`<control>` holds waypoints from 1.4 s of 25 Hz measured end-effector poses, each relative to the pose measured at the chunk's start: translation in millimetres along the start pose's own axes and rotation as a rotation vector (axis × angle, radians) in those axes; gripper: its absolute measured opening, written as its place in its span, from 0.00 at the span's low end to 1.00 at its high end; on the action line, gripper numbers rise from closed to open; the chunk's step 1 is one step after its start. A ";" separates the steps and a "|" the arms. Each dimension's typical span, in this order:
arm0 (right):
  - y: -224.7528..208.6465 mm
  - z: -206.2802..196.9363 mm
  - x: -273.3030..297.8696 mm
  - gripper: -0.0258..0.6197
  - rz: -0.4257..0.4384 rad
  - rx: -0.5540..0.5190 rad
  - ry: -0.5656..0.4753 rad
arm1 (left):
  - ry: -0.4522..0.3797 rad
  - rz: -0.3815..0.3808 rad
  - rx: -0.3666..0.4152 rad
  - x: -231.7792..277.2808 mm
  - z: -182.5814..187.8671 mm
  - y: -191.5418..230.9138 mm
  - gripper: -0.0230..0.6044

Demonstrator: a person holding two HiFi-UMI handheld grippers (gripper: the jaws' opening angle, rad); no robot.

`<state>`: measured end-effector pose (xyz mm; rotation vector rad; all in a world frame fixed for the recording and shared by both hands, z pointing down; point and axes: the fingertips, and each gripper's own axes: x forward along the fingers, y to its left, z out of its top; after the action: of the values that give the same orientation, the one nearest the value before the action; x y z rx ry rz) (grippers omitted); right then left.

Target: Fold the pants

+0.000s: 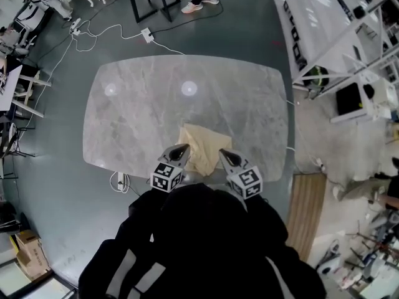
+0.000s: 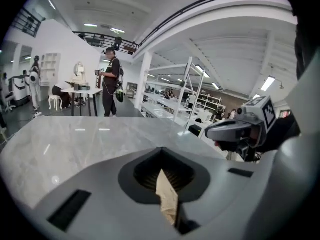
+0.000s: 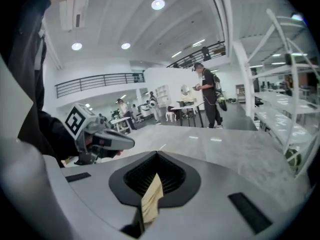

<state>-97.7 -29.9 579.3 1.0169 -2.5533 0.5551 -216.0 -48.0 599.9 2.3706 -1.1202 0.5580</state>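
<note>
Beige pants (image 1: 201, 147) lie folded in a small bundle near the front edge of the grey marble table (image 1: 143, 104). My left gripper (image 1: 181, 148) is at the bundle's near left corner, my right gripper (image 1: 222, 152) at its near right corner. In the left gripper view the jaws (image 2: 162, 156) are shut on a strip of the beige cloth (image 2: 168, 198). The right gripper view shows the same: jaws (image 3: 157, 159) shut with a beige fold (image 3: 151, 200) pinched between them. Each gripper sees the other beside it: the right gripper (image 2: 235, 131) and the left gripper (image 3: 107, 141).
White metal shelving (image 1: 336, 36) stands to the table's right. A power strip (image 1: 147, 35) and cables lie on the floor beyond the table; a wooden board (image 1: 307, 213) lies at the right. A person (image 2: 110, 81) stands by a desk far behind.
</note>
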 end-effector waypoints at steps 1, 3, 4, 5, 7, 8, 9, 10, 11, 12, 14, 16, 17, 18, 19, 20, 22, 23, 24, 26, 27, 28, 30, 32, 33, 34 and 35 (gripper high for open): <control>-5.8 10.3 -2.6 0.04 -0.027 0.035 -0.035 | -0.025 0.013 -0.017 -0.9 11.5 0.2 0.04; -11.6 33.6 -9.1 0.04 -0.060 0.100 -0.115 | -0.078 0.032 -0.041 -5.9 35.4 -1.4 0.04; -12.5 45.9 -12.6 0.04 -0.072 0.127 -0.154 | -0.104 0.040 -0.048 -9.2 47.2 -2.4 0.04; -13.1 57.7 -15.8 0.04 -0.082 0.147 -0.190 | -0.129 0.048 -0.051 -12.5 58.4 -3.4 0.04; -13.8 78.4 -21.9 0.04 -0.102 0.162 -0.249 | -0.173 0.061 -0.043 -17.7 79.1 -6.4 0.04; -13.7 88.5 -25.1 0.04 -0.112 0.158 -0.272 | -0.191 0.068 -0.033 -20.2 88.9 -8.2 0.04; -13.6 98.5 -28.5 0.04 -0.125 0.151 -0.293 | -0.210 0.075 -0.021 -23.0 98.6 -10.0 0.04; -13.5 108.1 -31.8 0.04 -0.139 0.143 -0.312 | -0.229 0.080 -0.011 -26.2 108.3 -11.7 0.04; -13.2 117.3 -35.1 0.04 -0.153 0.134 -0.330 | -0.248 0.085 -0.002 -29.5 117.9 -13.3 0.04; -12.8 126.0 -38.2 0.04 -0.164 0.123 -0.347 | -0.266 0.089 0.005 -32.6 127.1 -14.9 0.04; -12.5 142.0 -44.4 0.04 -0.184 0.098 -0.377 | -0.298 0.093 0.017 -38.0 144.2 -18.2 0.04; -14.1 156.9 -49.8 0.04 -0.206 0.080 -0.400 | -0.322 0.098 0.032 -41.2 159.3 -21.7 0.04; -15.5 162.6 -52.2 0.04 -0.215 0.077 -0.410 | -0.330 0.100 0.042 -42.1 165.6 -24.0 0.04; -16.6 167.3 -55.0 0.04 -0.222 0.076 -0.419 | -0.337 0.103 0.052 -43.0 170.8 -26.8 0.04; -17.3 171.5 -58.1 0.04 -0.228 0.073 -0.428 | -0.345 0.105 0.063 -44.1 175.3 -30.0 0.04; -17.9 174.8 -61.0 0.04 -0.235 0.068 -0.435 | -0.353 0.105 0.072 -45.2 179.2 -33.2 0.04; -20.4 178.6 -64.4 0.04 -0.249 0.056 -0.444 | -0.367 0.104 0.083 -46.6 185.8 -37.5 0.04; -22.3 180.4 -65.3 0.04 -0.255 0.053 -0.449 | -0.374 0.103 0.084 -46.8 188.9 -38.6 0.04; -23.9 182.8 -66.2 0.04 -0.259 0.054 -0.455 | -0.381 0.102 0.085 -47.1 191.7 -39.5 0.04; -24.4 185.6 -68.4 0.04 -0.268 0.059 -0.460 | -0.395 0.107 0.099 -48.8 196.0 -41.4 0.04; -23.7 185.6 -69.1 0.04 -0.271 0.059 -0.459 | -0.402 0.112 0.114 -50.4 197.4 -42.1 0.04; -22.6 185.5 -69.5 0.04 -0.273 0.058 -0.458 | -0.408 0.118 0.129 -52.2 198.4 -42.2 0.04; -20.3 186.2 -69.6 0.04 -0.274 0.054 -0.457 | -0.415 0.121 0.138 -55.7 200.8 -41.9 0.04; -20.2 188.4 -71.8 0.04 -0.277 0.044 -0.458 | -0.419 0.123 0.138 -56.8 203.0 -42.2 0.04; -21.0 189.0 -73.3 0.04 -0.280 0.040 -0.459 | -0.420 0.125 0.136 -56.2 203.4 -42.5 0.04; -22.3 188.6 -74.3 0.04 -0.282 0.039 -0.459 | -0.422 0.125 0.131 -55.3 203.4 -42.9 0.04; -23.8 187.3 -74.7 0.04 -0.283 0.038 -0.459 | -0.423 0.123 0.124 -54.2 203.2 -43.8 0.04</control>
<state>-59.8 -90.8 389.3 1.6476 -2.7047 0.3201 -179.9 -103.7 395.6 2.6154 -1.4553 0.1676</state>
